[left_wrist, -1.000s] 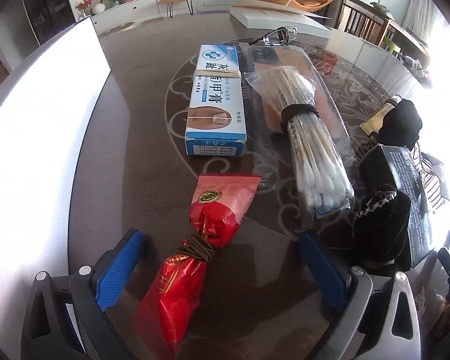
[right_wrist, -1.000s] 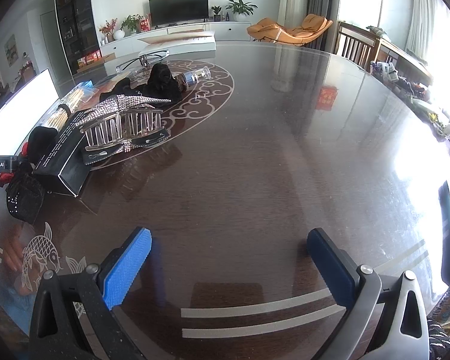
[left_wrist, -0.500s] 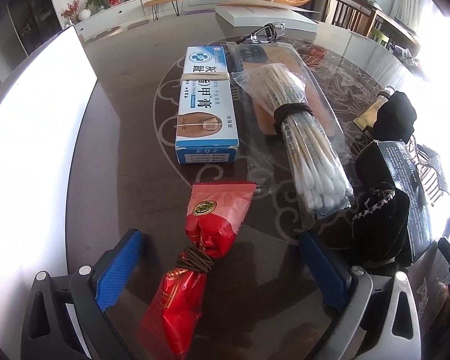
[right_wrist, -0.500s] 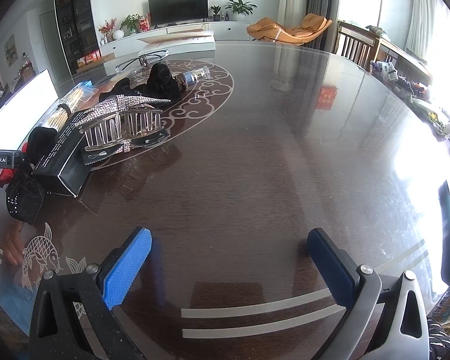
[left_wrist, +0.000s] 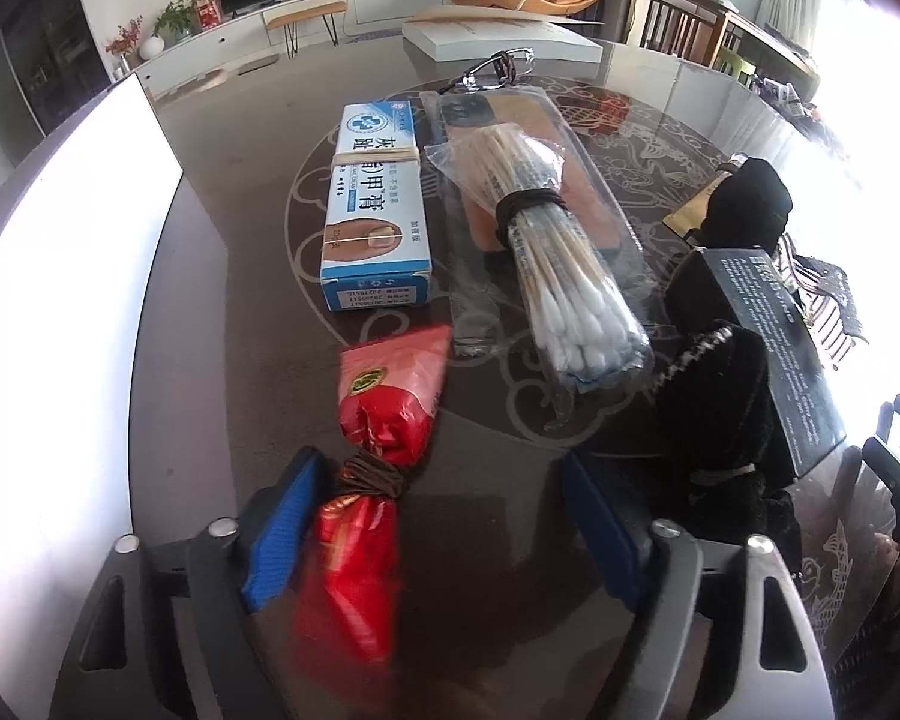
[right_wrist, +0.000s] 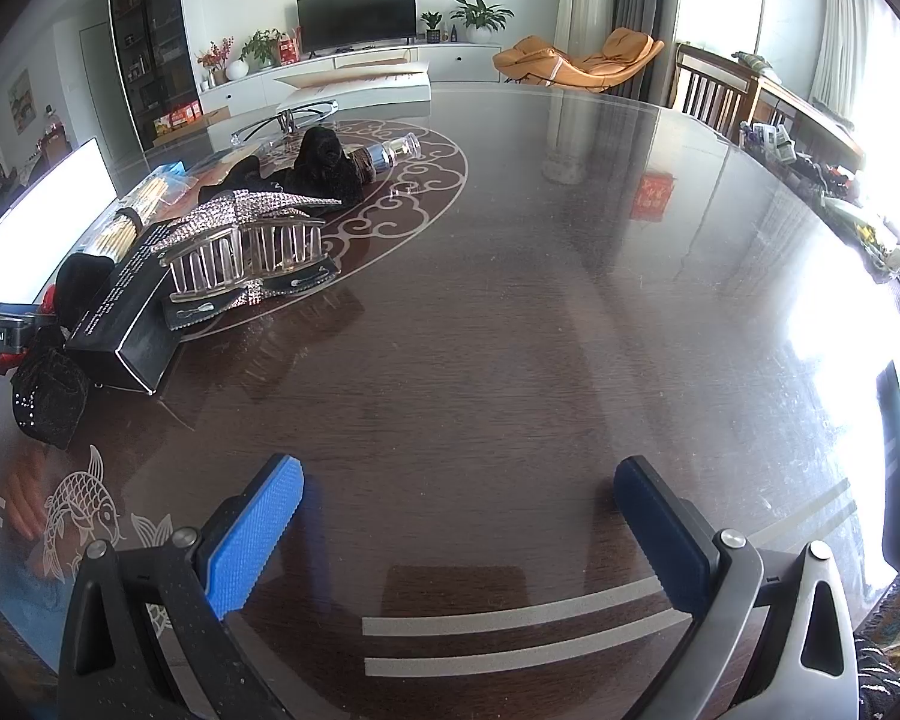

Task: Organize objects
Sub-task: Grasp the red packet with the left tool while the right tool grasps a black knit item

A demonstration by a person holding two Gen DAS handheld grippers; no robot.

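The left gripper, jaws closing around the red foil packet at six o'clock, likely finds it light, crinkly and slippery, best pinched at its banded waist, while the right gripper stands spread and empty.

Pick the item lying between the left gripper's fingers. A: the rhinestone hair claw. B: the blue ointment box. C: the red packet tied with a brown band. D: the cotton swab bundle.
C: the red packet lies between the closing left gripper fingers, against one pad.
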